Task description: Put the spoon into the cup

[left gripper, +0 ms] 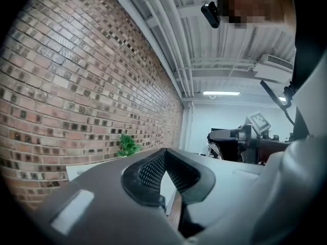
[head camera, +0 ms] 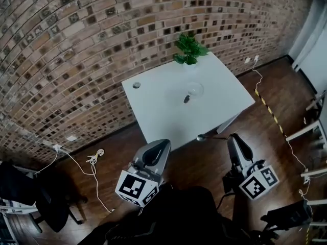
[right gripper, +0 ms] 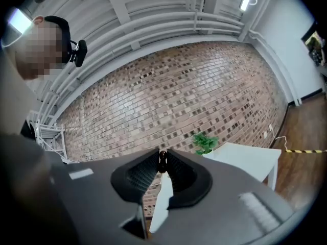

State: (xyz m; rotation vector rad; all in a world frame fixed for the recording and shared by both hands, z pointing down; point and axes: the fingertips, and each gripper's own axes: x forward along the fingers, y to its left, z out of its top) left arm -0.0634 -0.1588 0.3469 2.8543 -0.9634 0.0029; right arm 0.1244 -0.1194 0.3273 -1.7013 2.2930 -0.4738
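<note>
- The right gripper (head camera: pixel 233 138) is held out level in front of the person, nose toward the table (head camera: pixel 153 106), over the wooden floor (head camera: pixel 194 165) just short of the table's near edge.
- Its jaws are pinched on the spoon (head camera: pixel 210 137). In the right gripper view only a dark bit of the spoon (right gripper: pixel 162 162) shows between the tips.
- From above, the spoon sticks out sideways toward the left gripper, bowl end outermost, in the air just off the table edge.
- The left gripper (head camera: pixel 162 145) sits beside the right one, a little nearer the person, also level and aimed at the table.
- Its jaws are pressed together with nothing between them, tips (left gripper: pixel 164 151) meeting in its own view.
- The cup (head camera: pixel 194 90), clear glass, stands on the table toward the far side, near the plant (head camera: pixel 190 49) and well apart from the spoon.
- A small dark thing (head camera: pixel 187 99) lies just beside the cup; I cannot tell what it is.
</note>
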